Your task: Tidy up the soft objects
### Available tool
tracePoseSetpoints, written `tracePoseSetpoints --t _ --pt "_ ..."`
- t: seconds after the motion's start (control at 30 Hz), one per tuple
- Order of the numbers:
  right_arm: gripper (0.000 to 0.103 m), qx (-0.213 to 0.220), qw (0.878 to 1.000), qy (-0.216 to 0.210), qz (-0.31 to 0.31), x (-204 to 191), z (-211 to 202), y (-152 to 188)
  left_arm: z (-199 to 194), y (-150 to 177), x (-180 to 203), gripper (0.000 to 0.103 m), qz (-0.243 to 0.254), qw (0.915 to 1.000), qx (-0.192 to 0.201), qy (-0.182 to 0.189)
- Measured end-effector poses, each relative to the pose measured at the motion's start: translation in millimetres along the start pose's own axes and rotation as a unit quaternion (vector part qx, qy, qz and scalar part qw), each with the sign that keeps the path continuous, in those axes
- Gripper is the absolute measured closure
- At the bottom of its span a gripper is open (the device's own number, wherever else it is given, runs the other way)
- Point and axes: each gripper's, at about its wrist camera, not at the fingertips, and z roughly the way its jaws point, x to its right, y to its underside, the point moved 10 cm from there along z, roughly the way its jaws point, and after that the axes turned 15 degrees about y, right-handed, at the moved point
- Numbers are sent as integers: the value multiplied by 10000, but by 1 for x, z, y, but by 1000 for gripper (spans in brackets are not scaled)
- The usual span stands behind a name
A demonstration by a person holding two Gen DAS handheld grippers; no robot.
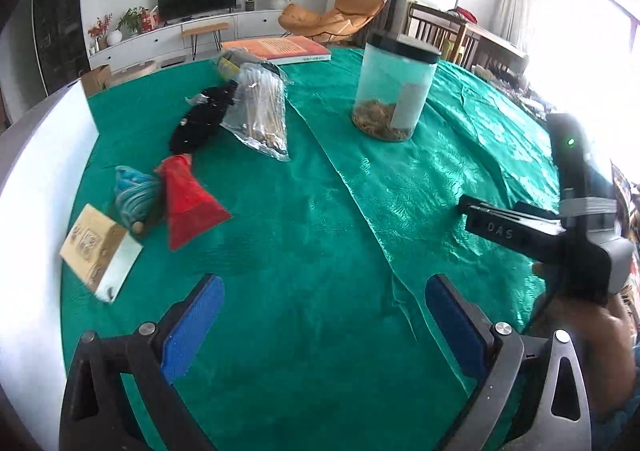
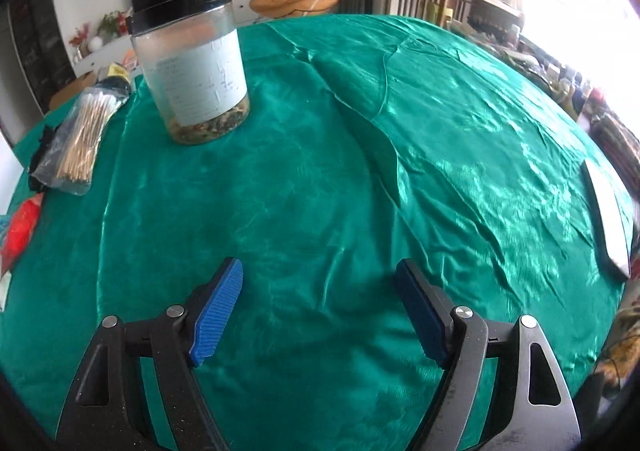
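Soft items sit in a loose row on the L side of the worktop [image 1: 320, 211], seen best from the left wrist view: red cloth pouch [image 1: 188, 203], blue-and-white yarn bundle [image 1: 134, 193] touching it at its 9 o'clock, black fabric piece [image 1: 198, 123] further back toward 12. A clear bag of cotton swabs [image 1: 260, 111] lies just beside the black fabric, partly over it, w/ its long axis running roughly 12-to-6. The red pouch's long axis runs approx 11-to-5, narrow tied end away from the camera.

From the left claw [image 1: 320, 327] the pouch lies at about 11 o'clock, near but not under the pads; yarn a bit further round toward 10. Left claw is spread wide, blue pads apart, nothing btwn them, only green cloth below.

Right claw [image 2: 318, 311] is likewise wide apart and empty. In its view the soft items are squeezed to the far L edge at approx 9–10 o'clock, well apart from it; red pouch barely shows at the frame edge. So the left hand is judged clearly nearer to the soft pile, and the likely next reach is left claw swinging toward 11 and lining its pads across the pouch's long axis.

Outward: small cardboard box [image 1: 100, 251] at the worktop's L rim just beside the yarn, clear jar w/ black lid [image 1: 394, 91] standing upright mid-worktop, a book [image 1: 280, 49] at the far edge. The right tool's body shows at 3 o'clock in the left view.
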Motion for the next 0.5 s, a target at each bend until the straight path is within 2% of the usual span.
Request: tracePoseSetpoints --t 0.07,0.2,0.4,0.5 --pt "11 -52 9999 -109 77 -10 13 -9 17 -5 -5 3 62 9999 -49 -143" --pt "11 -54 9999 -93 65 -12 14 -13 36 -2 -14 3 50 9997 -132 -203" --pt "11 -50 9999 -95 65 -13 11 -10 41 6 -20 0 -32 9997 -205 -144" --pt "11 -50 9999 -95 65 -13 11 -11 45 8 -18 0 82 9990 -317 -316"
